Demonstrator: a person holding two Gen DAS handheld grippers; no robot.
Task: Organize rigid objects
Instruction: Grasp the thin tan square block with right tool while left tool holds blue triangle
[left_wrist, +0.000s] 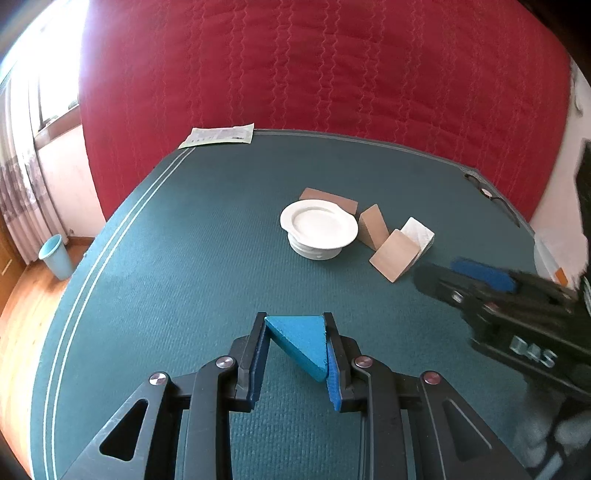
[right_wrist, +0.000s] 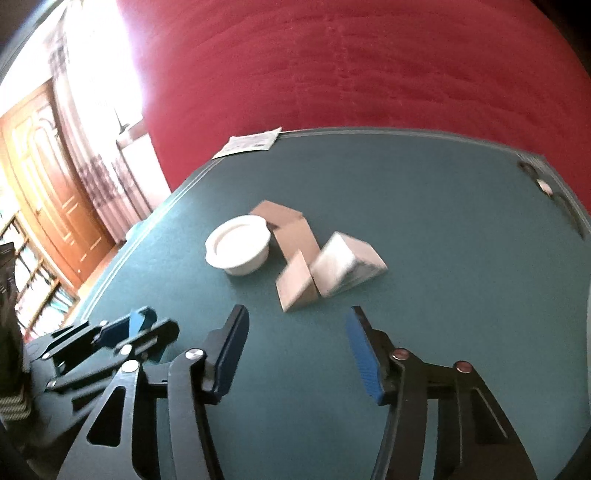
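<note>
My left gripper (left_wrist: 295, 323) is shut on a blue triangular wedge block (left_wrist: 301, 341), held above the green table (left_wrist: 166, 258). A white plate on an upturned white bowl (left_wrist: 319, 227) sits mid-table. Beside it are brown wedge blocks (left_wrist: 373, 225) (left_wrist: 395, 256), a brown flat block (left_wrist: 332, 201) and a white wedge (left_wrist: 419, 232). My right gripper (right_wrist: 295, 317) is open and empty, above the table just short of the brown wedge (right_wrist: 297, 284) and white wedge (right_wrist: 345, 264). The bowl (right_wrist: 240, 245) lies to their left. The left gripper (right_wrist: 140, 325) shows at lower left, blurred.
A paper sheet (left_wrist: 219, 136) lies at the far left table corner. Black glasses (left_wrist: 485, 192) lie at the far right edge. A red quilt (left_wrist: 314, 74) hangs behind the table. A light blue bin (left_wrist: 55, 256) stands on the wooden floor at left.
</note>
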